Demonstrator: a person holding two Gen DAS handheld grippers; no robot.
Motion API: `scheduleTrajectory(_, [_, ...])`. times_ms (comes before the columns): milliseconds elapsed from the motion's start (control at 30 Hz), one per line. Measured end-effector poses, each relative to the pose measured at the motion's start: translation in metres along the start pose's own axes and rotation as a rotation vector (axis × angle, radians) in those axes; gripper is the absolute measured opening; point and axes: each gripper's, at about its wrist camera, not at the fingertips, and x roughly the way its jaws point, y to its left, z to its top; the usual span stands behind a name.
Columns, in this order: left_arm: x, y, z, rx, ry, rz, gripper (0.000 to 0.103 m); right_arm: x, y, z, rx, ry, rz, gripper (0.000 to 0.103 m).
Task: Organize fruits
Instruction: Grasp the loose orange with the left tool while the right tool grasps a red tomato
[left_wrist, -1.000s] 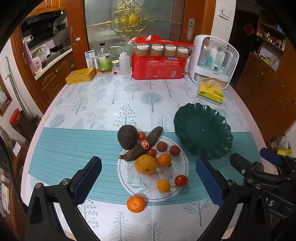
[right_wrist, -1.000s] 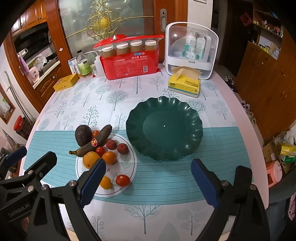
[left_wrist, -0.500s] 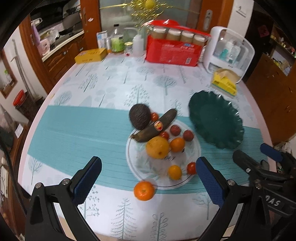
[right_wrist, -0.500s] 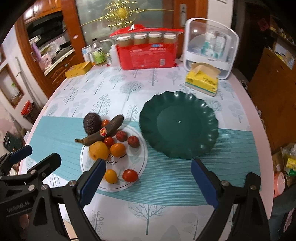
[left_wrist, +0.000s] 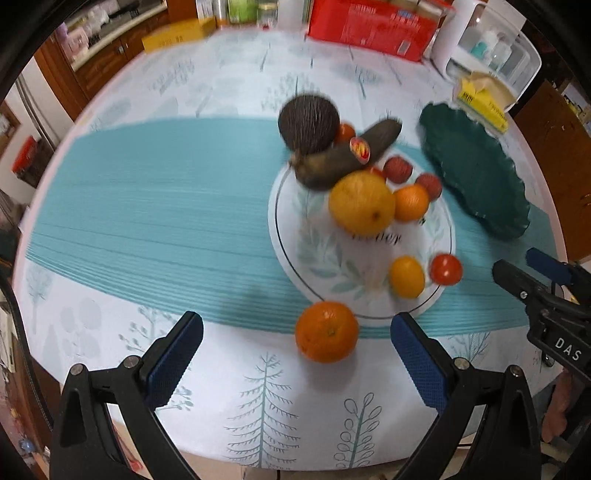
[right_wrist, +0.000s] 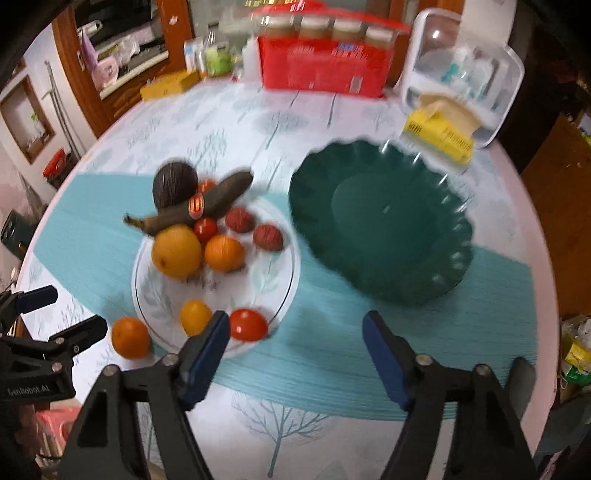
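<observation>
Two grippers are held above the table (left_wrist: 155, 192): the left gripper (left_wrist: 295, 347) spread wide around nothing, the right gripper (right_wrist: 295, 345) closing, nothing between its fingers (right_wrist: 207, 347).

Left gripper (left_wrist: 295, 347): black plastic frame, two angular arms ending in fingers (left_wrist: 173, 360) faced with blue cross-hatch textured pads. Silver round screws sit behind each pad, two per arm, set along the top edge.

Right gripper (right_wrist: 295, 354): same build, black arms, blue ribbed pads on the fingers (right_wrist: 386, 360), silver screws behind them (again two per side).

Each unit shows at the edge of the other's view: black clamp body, blue tip, small screw. White lettering reads "DAS" on the right one and "GenRobot.AI" on the left. Motion blur hides finer detail.
</observation>
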Motion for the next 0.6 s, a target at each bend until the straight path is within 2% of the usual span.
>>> scheduleTrajectory(100, [0.015, -0.002, -0.004, 0.003, 0.035, -0.016, 0.097, 0.019, 0.000, -0.005, 0.002, 0.040, 0.022, 0.070])
scheduleTrajectory(200, [0.026, -0.006, -0.007, 0.015, 0.055, -0.022, 0.093, 0.033, 0.001, -0.008, 0.000, 0.073, 0.060, 0.061])
scheduleTrajectory(333, [0.034, -0.011, -0.007, 0.031, 0.061, -0.031, 0.088, 0.044, 0.009, -0.007, -0.020, 0.081, 0.082, 0.059])
scheduleTrajectory(400, [0.037, -0.014, -0.007, 0.041, 0.065, -0.037, 0.078, 0.048, 0.014, -0.006, -0.034, 0.086, 0.097, 0.058])
scheduleTrajectory(533, [0.045, -0.021, -0.004, 0.056, 0.077, -0.053, 0.063, 0.056, 0.022, -0.005, -0.062, 0.093, 0.113, 0.048])
scheduleTrajectory(600, [0.047, -0.023, -0.004, 0.059, 0.082, -0.061, 0.052, 0.060, 0.024, -0.005, -0.068, 0.103, 0.134, 0.046])
